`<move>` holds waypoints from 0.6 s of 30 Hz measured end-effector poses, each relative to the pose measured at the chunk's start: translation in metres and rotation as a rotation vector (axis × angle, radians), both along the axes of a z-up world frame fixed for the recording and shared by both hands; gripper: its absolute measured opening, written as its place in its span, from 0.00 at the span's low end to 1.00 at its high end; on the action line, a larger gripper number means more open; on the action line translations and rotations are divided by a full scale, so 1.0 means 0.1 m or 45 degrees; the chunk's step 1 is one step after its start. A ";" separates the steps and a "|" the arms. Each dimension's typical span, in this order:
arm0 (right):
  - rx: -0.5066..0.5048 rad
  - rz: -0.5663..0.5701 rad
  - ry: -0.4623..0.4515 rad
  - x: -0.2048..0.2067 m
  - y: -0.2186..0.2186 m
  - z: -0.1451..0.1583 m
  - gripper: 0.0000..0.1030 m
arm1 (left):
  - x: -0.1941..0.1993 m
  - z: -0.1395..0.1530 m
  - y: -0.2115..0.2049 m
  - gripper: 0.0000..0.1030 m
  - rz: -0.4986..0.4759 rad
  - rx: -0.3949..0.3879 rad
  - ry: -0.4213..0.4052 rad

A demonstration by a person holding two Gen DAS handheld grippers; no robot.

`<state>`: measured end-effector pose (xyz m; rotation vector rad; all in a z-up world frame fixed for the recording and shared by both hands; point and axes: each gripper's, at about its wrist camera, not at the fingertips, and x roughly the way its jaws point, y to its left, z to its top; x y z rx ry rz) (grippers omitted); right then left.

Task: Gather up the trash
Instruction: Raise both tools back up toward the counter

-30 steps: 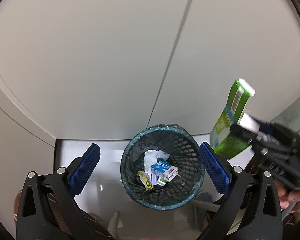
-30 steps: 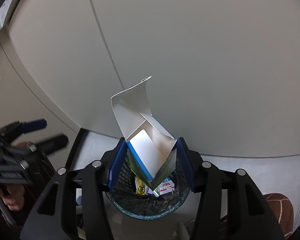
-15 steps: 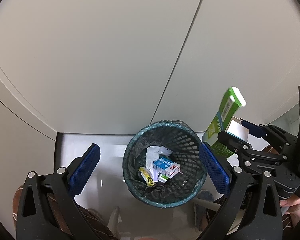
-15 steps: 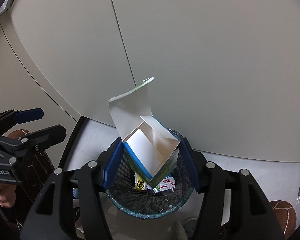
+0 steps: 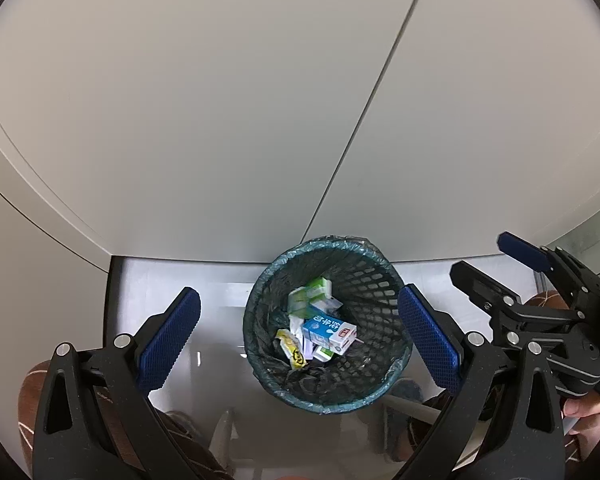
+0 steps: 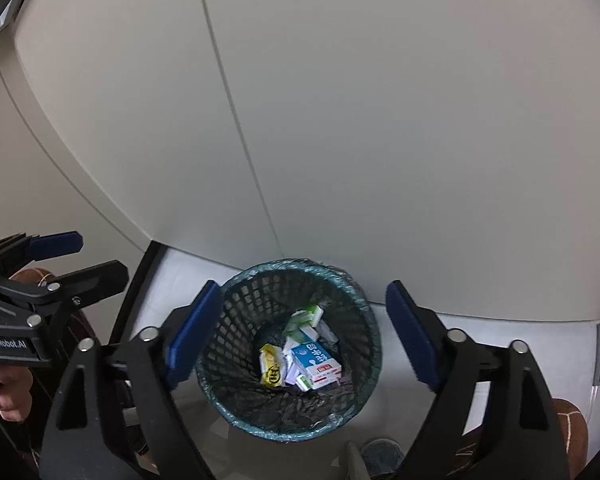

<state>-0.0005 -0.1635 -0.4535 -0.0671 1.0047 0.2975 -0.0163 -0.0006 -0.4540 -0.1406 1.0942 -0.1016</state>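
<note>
A dark mesh waste bin (image 5: pixel 384 284) (image 6: pixel 244 304) with a green liner stands on the floor below both grippers. Inside lie the green and white carton (image 5: pixel 310 296) (image 6: pixel 306 318), a blue and white box (image 5: pixel 328 330) (image 6: pixel 316 362) and a yellow wrapper (image 5: pixel 290 350) (image 6: pixel 271 368). My left gripper (image 5: pixel 298 338) hangs open above the bin, empty. My right gripper (image 6: pixel 300 334) is above the bin too, its jaws opening with nothing between them. In the left wrist view the right gripper (image 5: pixel 496 258) appears at the right edge. The left gripper (image 6: pixel 84 254) shows at the left of the right wrist view.
White cabinet panels (image 5: pixel 260 100) (image 6: pixel 380 120) rise behind the bin. The bin stands on a pale glossy floor (image 5: pixel 172 280). A person's hand (image 6: pixel 8 392) holds the left gripper's handle, and brown patterned trousers (image 5: pixel 28 408) show at the lower corners.
The right gripper's jaws have spread apart and let go of the green and white carton, which has fallen into the bin. The left gripper has stayed open over the bin.
</note>
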 end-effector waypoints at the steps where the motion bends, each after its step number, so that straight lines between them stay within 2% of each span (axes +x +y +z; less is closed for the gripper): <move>1: -0.001 -0.007 -0.004 -0.02 0.00 -0.01 0.83 | 0.00 0.00 0.00 0.94 0.004 0.001 -0.005; 5: 0.008 -0.032 -0.001 -0.01 -0.06 0.01 0.84 | -0.01 0.01 0.00 0.94 0.009 0.006 -0.013; 9: -0.010 -0.047 0.001 -0.03 -0.05 0.08 0.84 | -0.09 0.15 0.01 0.94 0.024 0.005 -0.069; 11: -0.008 -0.039 -0.014 -0.07 -0.06 0.18 0.84 | -0.12 0.25 0.04 0.94 0.034 -0.028 -0.080; 15: -0.013 -0.051 -0.049 -0.14 -0.13 0.46 0.85 | -0.25 0.56 -0.01 0.94 0.002 0.007 -0.151; 18: 0.004 -0.049 -0.090 -0.17 -0.18 0.78 0.85 | -0.34 0.87 0.00 0.94 -0.020 0.000 -0.215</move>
